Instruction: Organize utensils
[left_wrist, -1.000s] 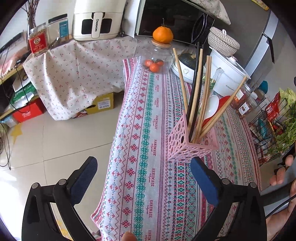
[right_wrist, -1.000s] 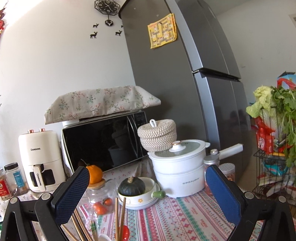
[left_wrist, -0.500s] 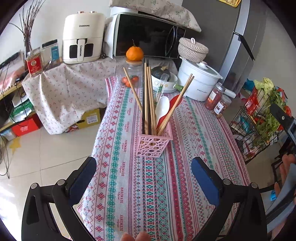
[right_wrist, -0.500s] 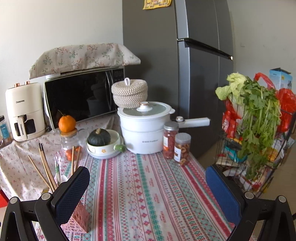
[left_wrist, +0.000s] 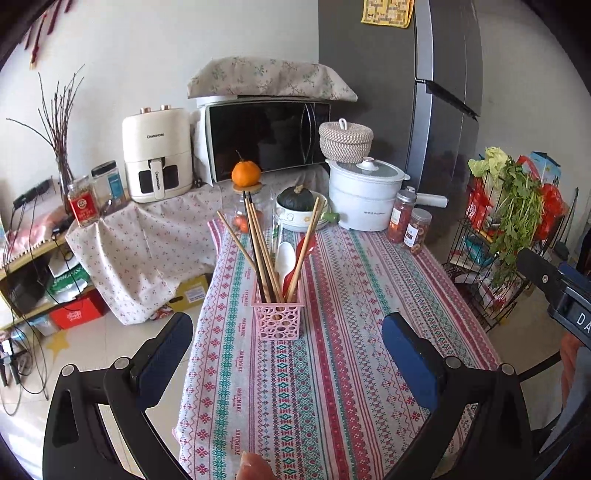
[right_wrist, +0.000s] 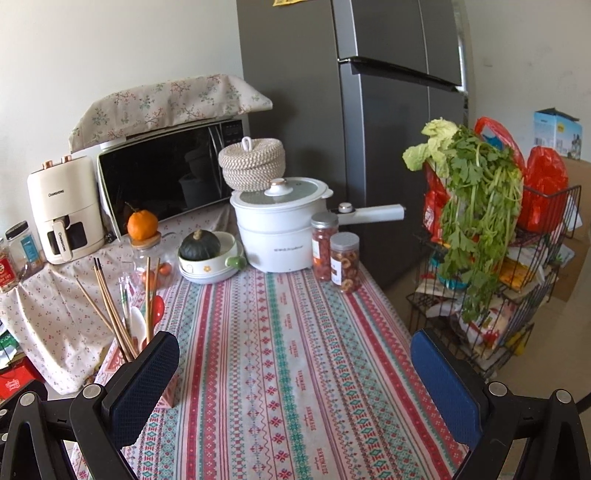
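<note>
Both claws wide, utensils in holder (left_wrist: 277, 320)

On the table (left_wrist: 332, 369), the holder (left_wrist: 277, 320) with chopsticks (left_wrist: 258, 251) and spoons (left_wrist: 286, 258) stands near-left, the pot (left_wrist: 364, 205) far-right, jars (left_wrist: 410, 225) right of it.

Your left gripper (left_wrist: 286, 352) hangs above the near end of the table (left_wrist: 332, 387), jaws spread wide with nothing between them. Ahead stands the pink basket (left_wrist: 277, 320) — upright on the striped cloth, well apart from both pads. It holds chopsticks (left_wrist: 260, 254) fanned outward, a white spoon (left_wrist: 286, 258) and a red spoon (left_wrist: 303, 248). Your right gripper (left_wrist: 554, 291) shows at the right edge — its jaws are out of sight.
</note>
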